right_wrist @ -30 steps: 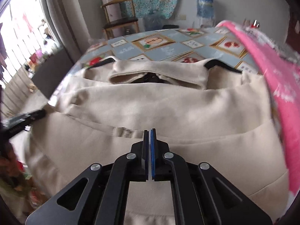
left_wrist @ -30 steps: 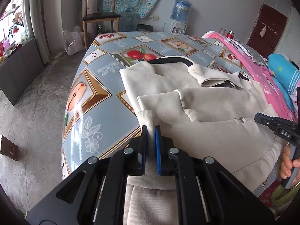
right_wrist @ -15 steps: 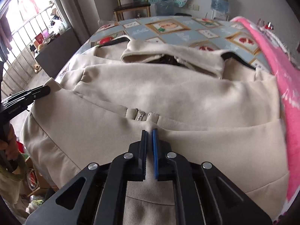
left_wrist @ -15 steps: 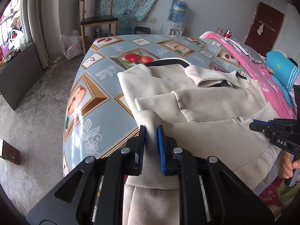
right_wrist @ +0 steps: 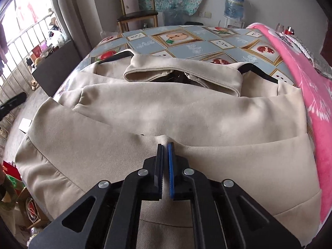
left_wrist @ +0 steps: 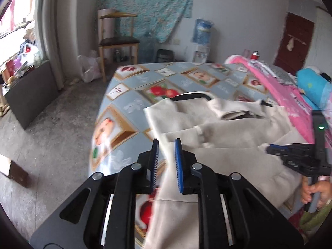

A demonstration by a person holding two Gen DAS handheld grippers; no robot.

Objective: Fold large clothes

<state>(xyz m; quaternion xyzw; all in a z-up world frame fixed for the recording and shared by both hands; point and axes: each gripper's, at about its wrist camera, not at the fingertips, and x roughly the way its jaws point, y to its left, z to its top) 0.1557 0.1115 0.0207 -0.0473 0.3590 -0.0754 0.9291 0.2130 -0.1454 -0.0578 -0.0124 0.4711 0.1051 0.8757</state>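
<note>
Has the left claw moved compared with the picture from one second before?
Yes. The left claw has risen off the beige jacket, away from the table edge; no cloth lies between its pads now.

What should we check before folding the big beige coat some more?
1. Right gripper pinching a ridge of the beige fleece coat: ok.
2. Left gripper free of cloth: ok, pads apart, nothing pressed between them.
3. Both sleeves folded across the chest: ok.
4. Coat fully on the fruit-patterned tablecloth: not ok, its near hem droops over the table edge.
5. Pink flowered blanket clear of the coat: cannot tell, their edges meet.
6. Black hanger taken out: not ok, it is inside the shoulders.
</note>
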